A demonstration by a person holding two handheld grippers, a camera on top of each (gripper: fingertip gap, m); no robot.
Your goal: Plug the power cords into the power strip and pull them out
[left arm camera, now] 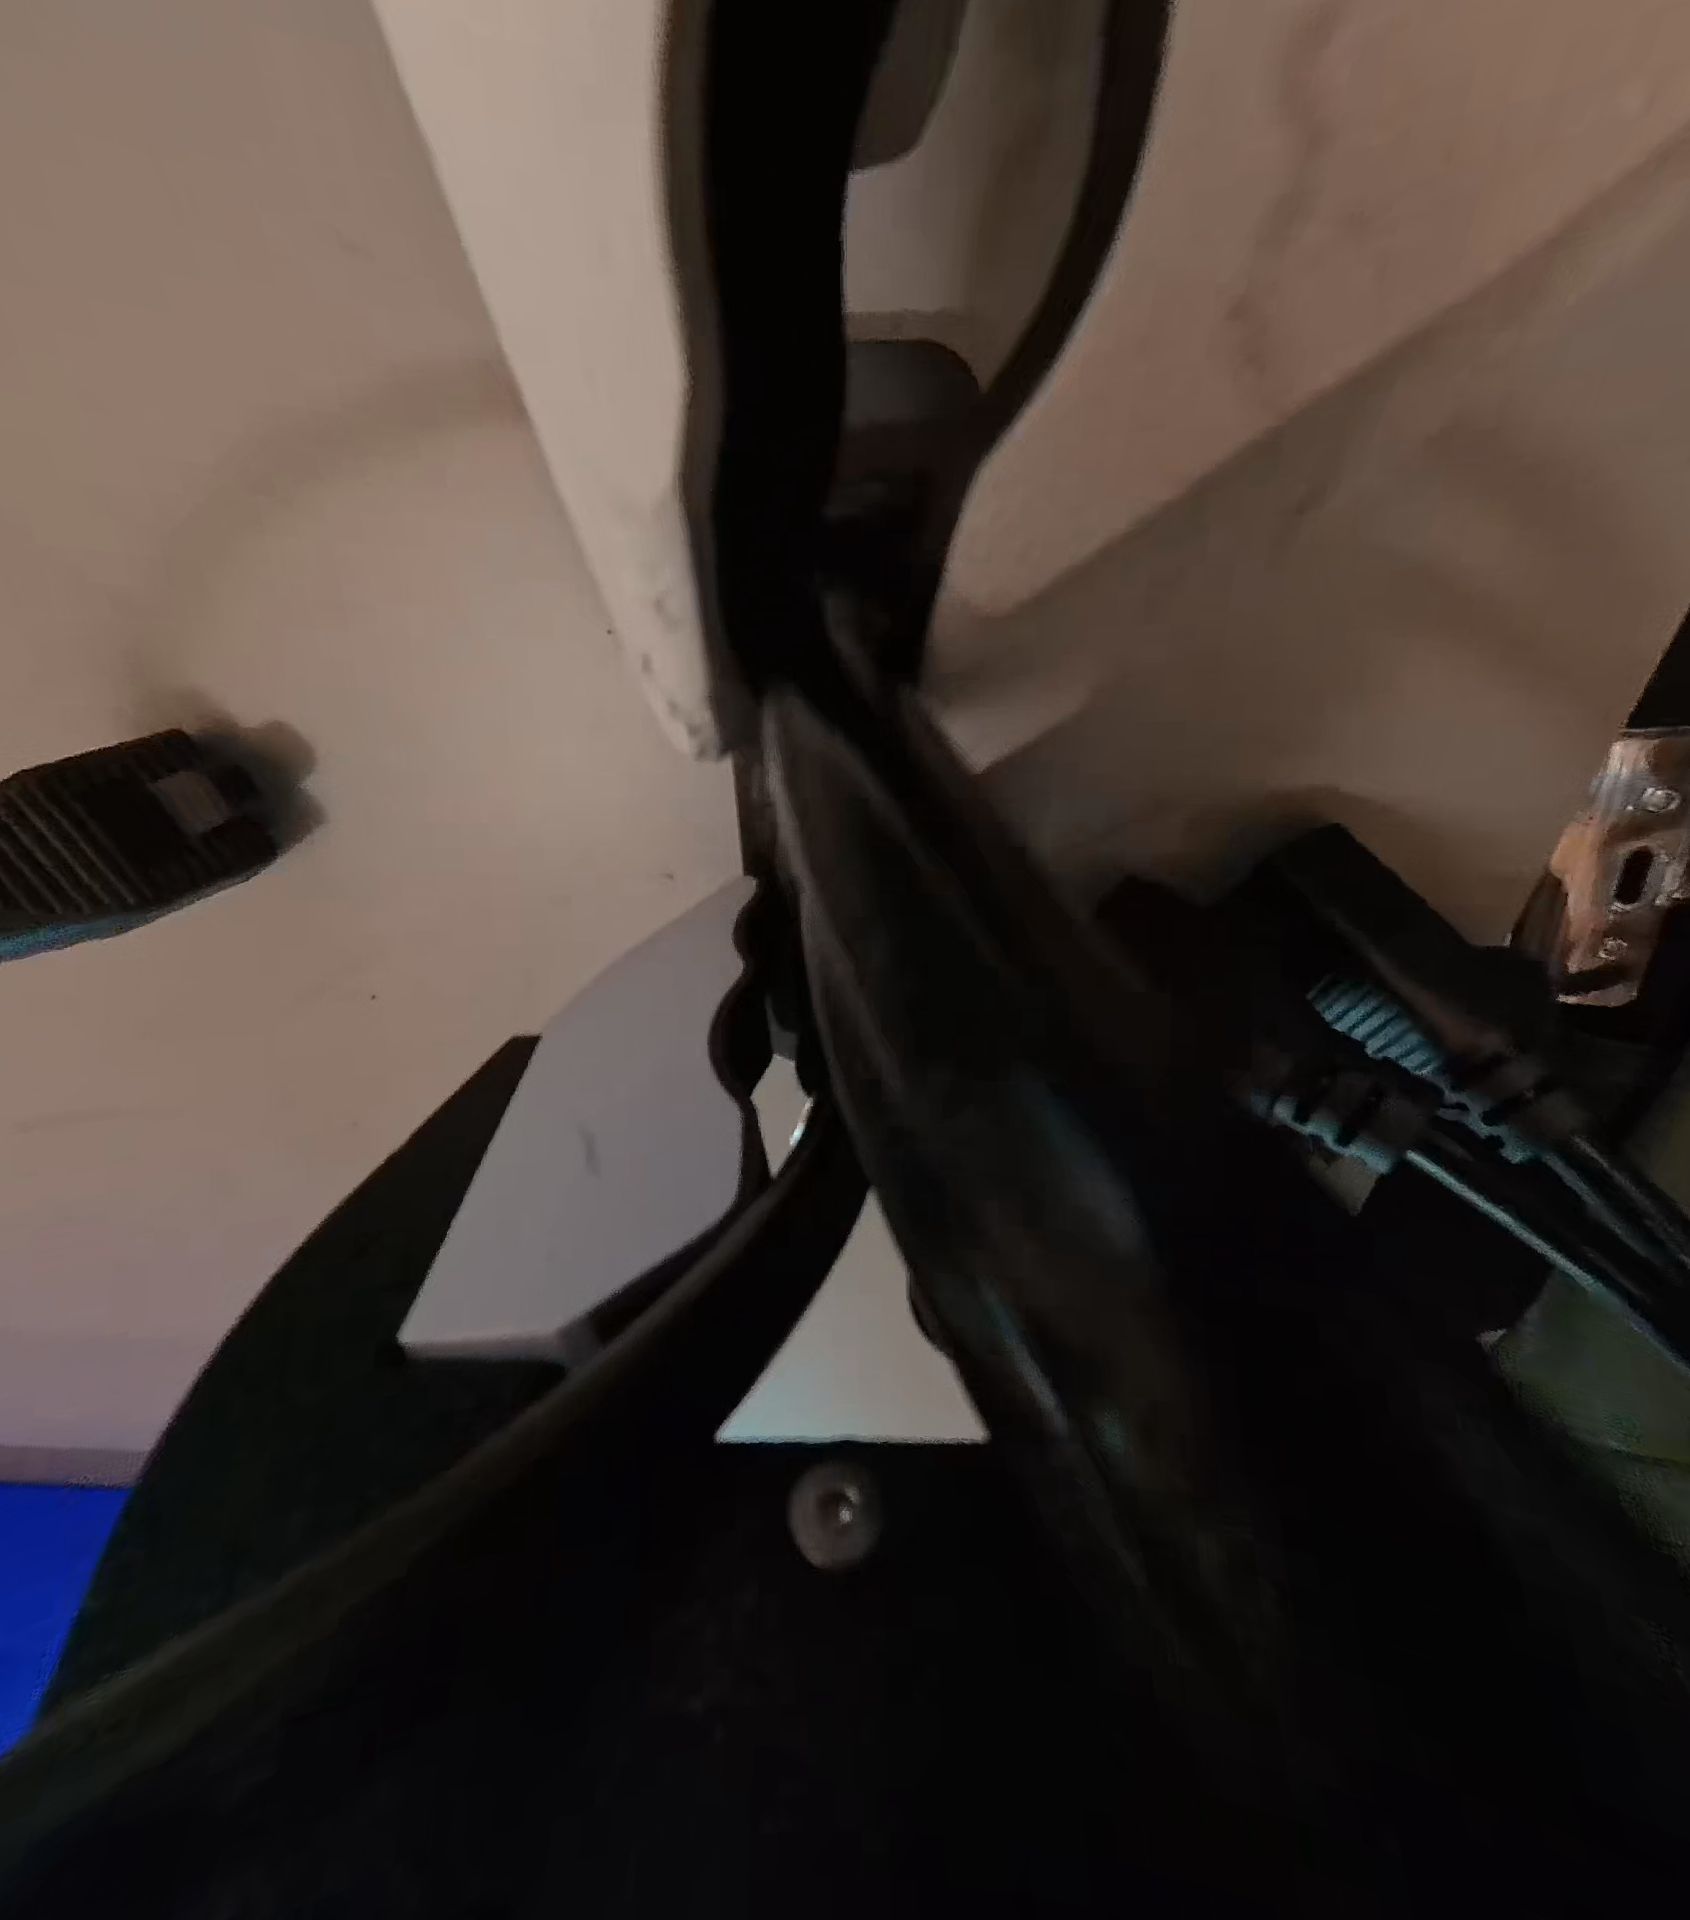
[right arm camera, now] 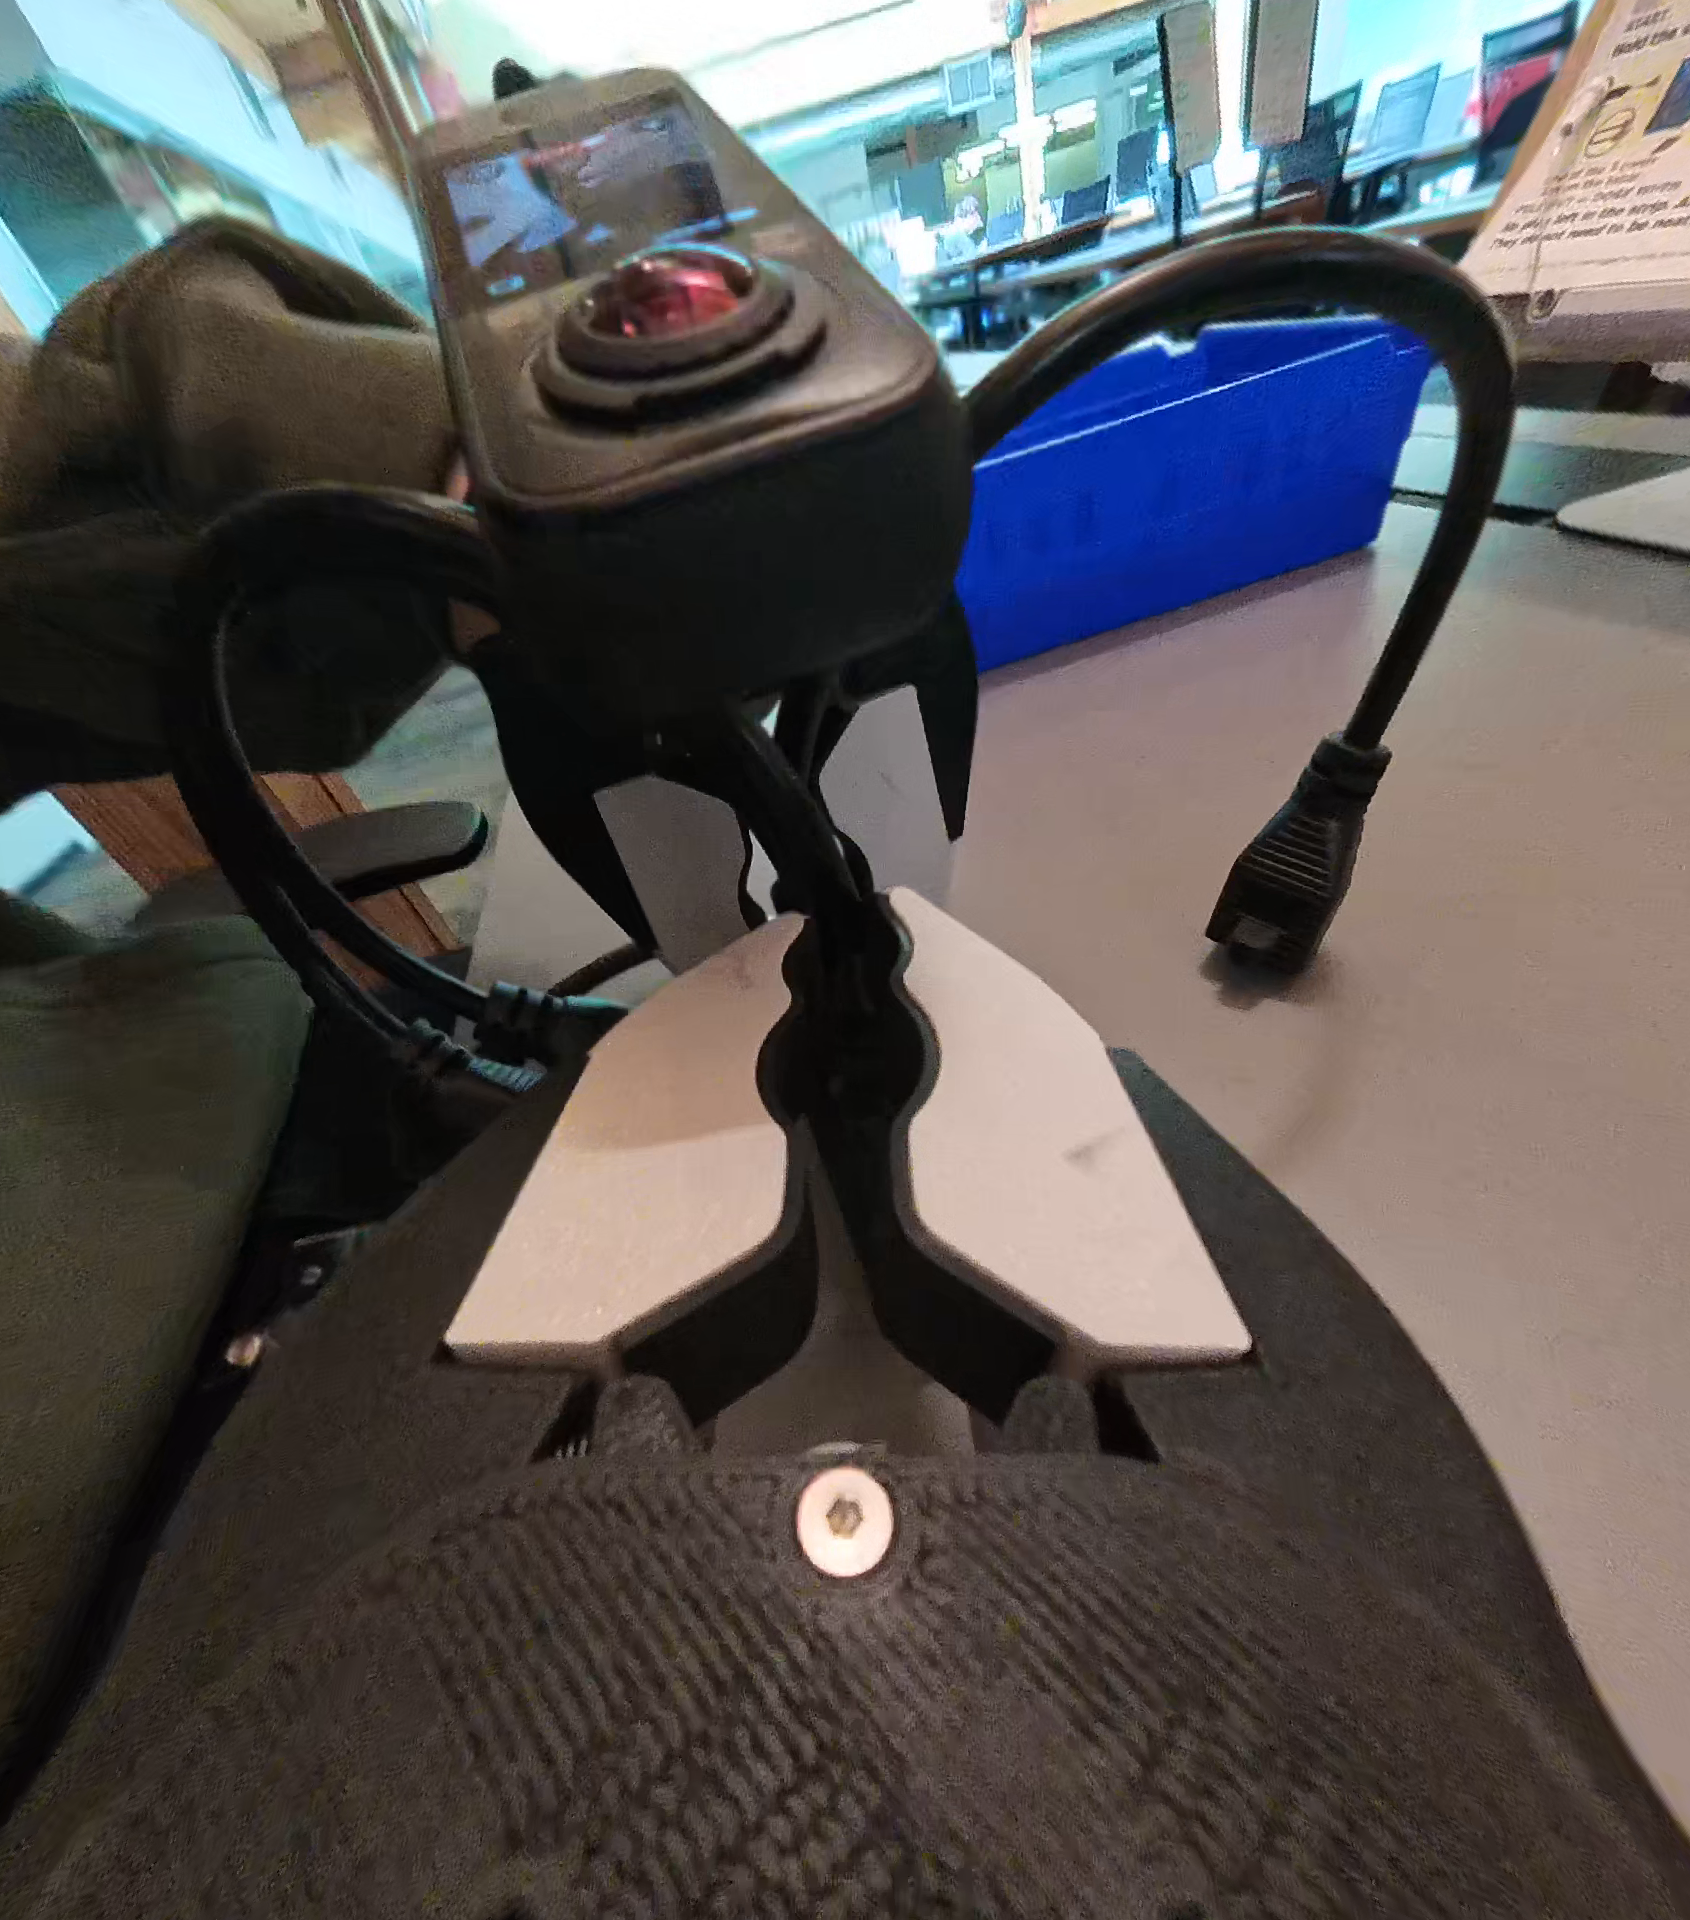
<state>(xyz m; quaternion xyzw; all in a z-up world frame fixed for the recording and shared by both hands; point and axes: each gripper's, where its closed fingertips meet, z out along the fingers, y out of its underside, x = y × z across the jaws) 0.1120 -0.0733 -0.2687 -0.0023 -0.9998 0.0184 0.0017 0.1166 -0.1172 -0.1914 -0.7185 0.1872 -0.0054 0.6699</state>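
A white power strip (left arm camera: 612, 499) runs up the middle of the left wrist view, with a dark plug (left arm camera: 888, 436) standing on it. My left gripper (left arm camera: 810, 935) hangs over the strip's near end, shut on a black cord (left arm camera: 924, 987) that hides its right finger. My right gripper (right arm camera: 846, 956) is shut on the same black cord (right arm camera: 851, 1039) just below the left gripper (right arm camera: 789, 810). A loose black cord end (right arm camera: 1288, 862) rests on the table; it also shows in the left wrist view (left arm camera: 93, 842). Two more cord ends with ribbed collars (left arm camera: 1392, 1049) lie beside the grippers.
A blue bin (right arm camera: 1184, 468) stands behind on the grey table (right arm camera: 1443, 1143). A printed sheet on a stand (right arm camera: 1651, 187) is at the back right. A gloved hand and sleeve (right arm camera: 145, 468) fill the left. The table edge (left arm camera: 10, 1455) is near. Some 9 cm of space lies between my two pairs of fingers.
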